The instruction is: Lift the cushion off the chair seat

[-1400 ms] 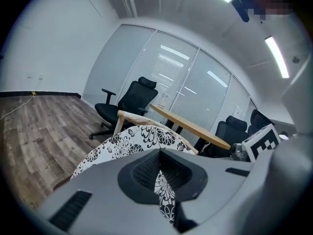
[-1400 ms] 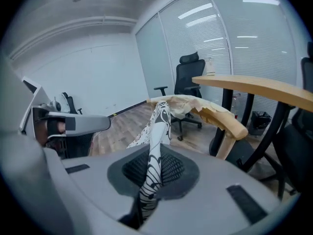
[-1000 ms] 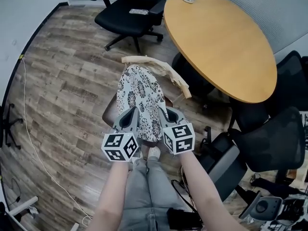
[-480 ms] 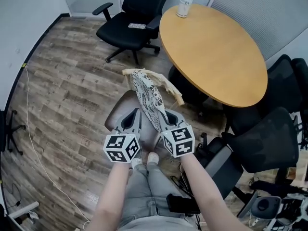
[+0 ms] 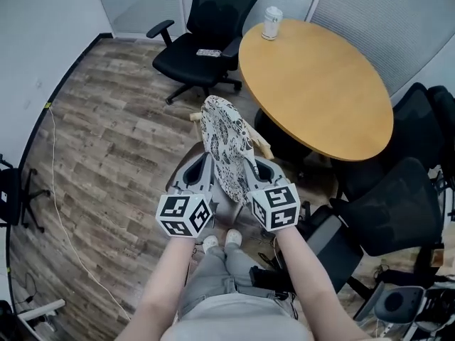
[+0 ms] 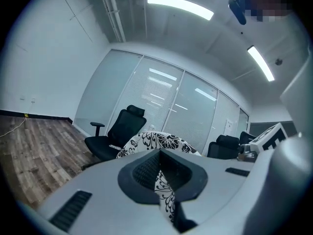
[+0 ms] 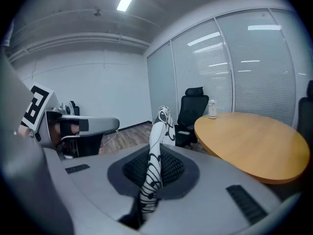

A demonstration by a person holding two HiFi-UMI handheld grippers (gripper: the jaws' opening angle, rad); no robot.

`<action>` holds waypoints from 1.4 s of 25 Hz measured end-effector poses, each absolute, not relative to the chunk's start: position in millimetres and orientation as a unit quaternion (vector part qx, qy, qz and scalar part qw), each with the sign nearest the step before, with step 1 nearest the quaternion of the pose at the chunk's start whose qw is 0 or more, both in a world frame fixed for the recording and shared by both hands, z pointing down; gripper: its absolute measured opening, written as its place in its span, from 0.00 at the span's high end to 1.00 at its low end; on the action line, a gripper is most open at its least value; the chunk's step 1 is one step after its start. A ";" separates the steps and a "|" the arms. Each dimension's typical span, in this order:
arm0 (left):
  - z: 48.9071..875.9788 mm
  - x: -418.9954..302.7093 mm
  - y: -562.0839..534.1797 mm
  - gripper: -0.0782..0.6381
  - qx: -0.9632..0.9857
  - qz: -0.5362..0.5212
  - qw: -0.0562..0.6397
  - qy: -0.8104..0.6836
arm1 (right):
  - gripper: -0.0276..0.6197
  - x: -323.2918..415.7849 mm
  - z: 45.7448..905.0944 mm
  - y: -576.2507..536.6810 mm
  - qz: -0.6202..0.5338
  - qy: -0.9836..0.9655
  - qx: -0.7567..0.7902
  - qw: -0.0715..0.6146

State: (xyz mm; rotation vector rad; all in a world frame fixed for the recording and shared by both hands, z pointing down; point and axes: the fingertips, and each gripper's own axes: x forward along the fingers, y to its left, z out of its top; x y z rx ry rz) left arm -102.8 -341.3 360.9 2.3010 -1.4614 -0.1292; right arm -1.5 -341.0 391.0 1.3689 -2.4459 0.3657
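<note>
Head view: the floral cushion hangs on edge between my two tools, up in the air above the chair, its near edge toward me. The left gripper and the right gripper flank that near edge. The marker cubes and the cushion cover most of the seat, so I cannot tell how much room lies beneath it.

Left gripper view: the jaws are closed onto a fold of the patterned cloth, and the rest of the cushion bulges above them. It looks thin, soft and light, so I judge it will flop and swing. A pinch on the edge, well in from the corner, is the hold I trust.

Right gripper view: the jaws are pinched tight on the cushion's edge, which stands up as a narrow strip. How deep the fabric sits between the pads is hidden by the jaw housing.
</note>
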 end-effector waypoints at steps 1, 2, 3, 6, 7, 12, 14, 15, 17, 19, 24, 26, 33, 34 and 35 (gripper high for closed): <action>353.6 -102.3 -341.3 0.89 0.827 -0.050 0.201 -0.523 | 0.90 -2.6 383.8 -341.2 0.125 -0.856 0.477 0.152; 346.8 -101.6 -341.1 0.89 0.828 -0.052 0.196 -0.523 | 0.90 -3.7 377.1 -340.9 0.122 -0.858 0.476 0.148; 340.5 -100.8 -340.6 0.89 0.829 -0.055 0.191 -0.523 | 0.90 -4.7 370.5 -340.3 0.118 -0.860 0.474 0.145; 323.0 -100.7 -339.3 0.89 0.830 -0.061 0.177 -0.525 | 0.90 -7.2 351.8 -338.1 0.107 -0.865 0.472 0.136; 317.2 -101.5 -339.4 0.89 0.830 -0.064 0.174 -0.526 | 0.90 -8.2 345.6 -338.0 0.104 -0.865 0.472 0.134; 286.8 -103.5 -340.1 0.89 0.836 -0.074 0.149 -0.522 | 0.90 -12.3 312.9 -340.8 0.098 -0.866 0.476 0.118; 274.3 -102.5 -340.8 0.89 0.840 -0.077 0.137 -0.520 | 0.90 -12.8 298.6 -342.2 0.087 -0.868 0.475 0.112; 267.9 -102.3 -340.9 0.89 0.841 -0.079 0.129 -0.519 | 0.90 -13.4 291.7 -342.3 0.081 -0.870 0.474 0.109; 254.7 -102.4 -339.7 0.89 0.845 -0.084 0.112 -0.516 | 0.90 -15.6 278.2 -340.9 0.069 -0.872 0.473 0.101; 241.4 -101.0 -336.5 0.89 0.850 -0.086 0.093 -0.511 | 0.90 -17.3 264.9 -337.5 0.056 -0.874 0.473 0.092; 215.4 -93.5 -326.5 0.89 0.859 -0.083 0.042 -0.503 | 0.90 -15.1 237.4 -327.1 0.028 -0.876 0.477 0.064; 208.7 -92.1 -324.5 0.89 0.860 -0.084 0.031 -0.503 | 0.90 -14.4 230.6 -324.1 0.020 -0.876 0.478 0.055; 194.4 -92.2 -315.0 0.89 0.853 -0.098 0.018 -0.512 | 0.90 -13.8 209.8 -311.4 -0.019 -0.880 0.474 0.025; 192.4 -92.7 -313.6 0.89 0.852 -0.100 0.017 -0.513 | 0.90 -13.2 205.3 -309.6 -0.027 -0.879 0.476 0.018; 190.9 -93.4 -312.1 0.89 0.851 -0.103 0.016 -0.515 | 0.90 -13.0 201.2 -307.8 -0.035 -0.878 0.477 0.010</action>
